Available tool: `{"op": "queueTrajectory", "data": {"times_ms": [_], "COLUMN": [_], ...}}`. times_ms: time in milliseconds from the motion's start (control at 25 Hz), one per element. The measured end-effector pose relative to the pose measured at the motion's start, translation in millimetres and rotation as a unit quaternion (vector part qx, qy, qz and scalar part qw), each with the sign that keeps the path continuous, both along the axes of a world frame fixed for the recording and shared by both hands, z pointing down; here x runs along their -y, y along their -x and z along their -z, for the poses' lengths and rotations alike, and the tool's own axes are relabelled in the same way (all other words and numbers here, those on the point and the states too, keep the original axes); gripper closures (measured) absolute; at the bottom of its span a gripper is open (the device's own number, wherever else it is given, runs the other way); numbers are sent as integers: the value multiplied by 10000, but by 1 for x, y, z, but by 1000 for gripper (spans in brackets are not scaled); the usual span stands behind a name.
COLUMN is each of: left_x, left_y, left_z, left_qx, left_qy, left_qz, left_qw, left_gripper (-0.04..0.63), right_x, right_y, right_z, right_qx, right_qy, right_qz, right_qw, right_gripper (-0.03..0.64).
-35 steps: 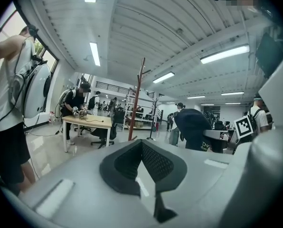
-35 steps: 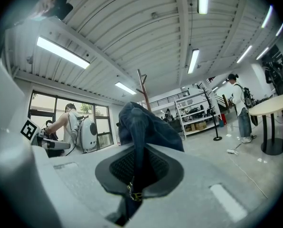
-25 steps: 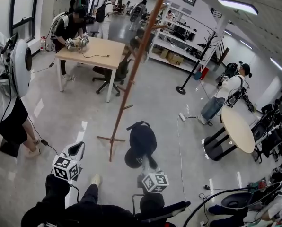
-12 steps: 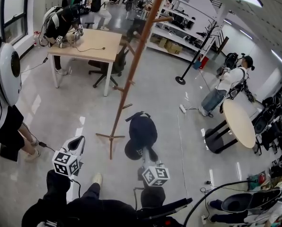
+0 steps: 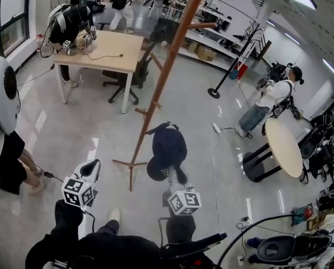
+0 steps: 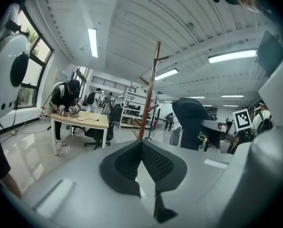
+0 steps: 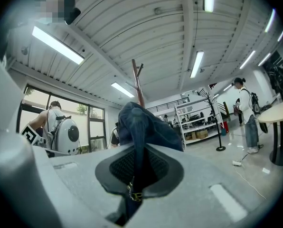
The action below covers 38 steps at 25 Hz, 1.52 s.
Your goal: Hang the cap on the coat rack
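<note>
A dark navy cap (image 5: pixel 167 149) hangs from my right gripper (image 5: pixel 176 179), which is shut on the cap's back strap. In the right gripper view the strap and its buckle (image 7: pixel 134 192) run between the pads, and the cap (image 7: pixel 144 123) bulges just beyond them. The wooden coat rack (image 5: pixel 158 88) stands just left of the cap, its pole leaning up to pegs near the top. Its pole (image 7: pixel 136 80) rises behind the cap. My left gripper (image 5: pixel 91 171) is held low at the left, shut with nothing in it. From it I see the rack (image 6: pixel 151 87) and the cap (image 6: pixel 193 122).
The rack's crossed feet (image 5: pixel 130 165) rest on the shiny floor. A wooden table (image 5: pixel 102 45) with a person and an office chair (image 5: pixel 138 77) stands behind. A round table (image 5: pixel 282 148), a black stand (image 5: pixel 214 93), shelving and other people are at the right. A cable (image 5: pixel 213 167) runs along the floor.
The cap has risen a little and come nearer the rack's pole, still held by my right gripper. My view has shifted forward. The left gripper has hardly moved.
</note>
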State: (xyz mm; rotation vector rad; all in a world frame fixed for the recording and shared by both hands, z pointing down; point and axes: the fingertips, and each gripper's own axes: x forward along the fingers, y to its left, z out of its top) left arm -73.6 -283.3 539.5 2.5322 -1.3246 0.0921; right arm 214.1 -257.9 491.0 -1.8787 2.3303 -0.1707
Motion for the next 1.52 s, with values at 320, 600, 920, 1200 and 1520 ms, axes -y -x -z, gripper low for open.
{"op": "queueTrajectory", "data": {"times_ms": [320, 600, 920, 1200, 1520], "left_x": [31, 50, 60, 67, 70], "left_y": [9, 11, 14, 15, 19], "left_z": [1, 2, -7, -17, -23], "left_qx": [21, -3, 38, 67, 108], "left_qy": [26, 29, 143, 225, 293], "left_qz": [38, 53, 88, 77, 53], "left_qw": [10000, 10000, 9999, 9997, 9995], "left_gripper": [594, 594, 594, 594, 594], "right_x": [43, 69, 84, 92, 94], "right_y": [2, 7, 11, 10, 15], "right_z": [15, 17, 8, -5, -15], "right_qx": [-52, -107, -71, -55, 27], "right_qy": [-156, -197, -113, -17, 45], "right_qz": [6, 79, 116, 101, 92], "right_qw": [9999, 9997, 9998, 9999, 9999], "right_gripper": [609, 609, 609, 609, 609]}}
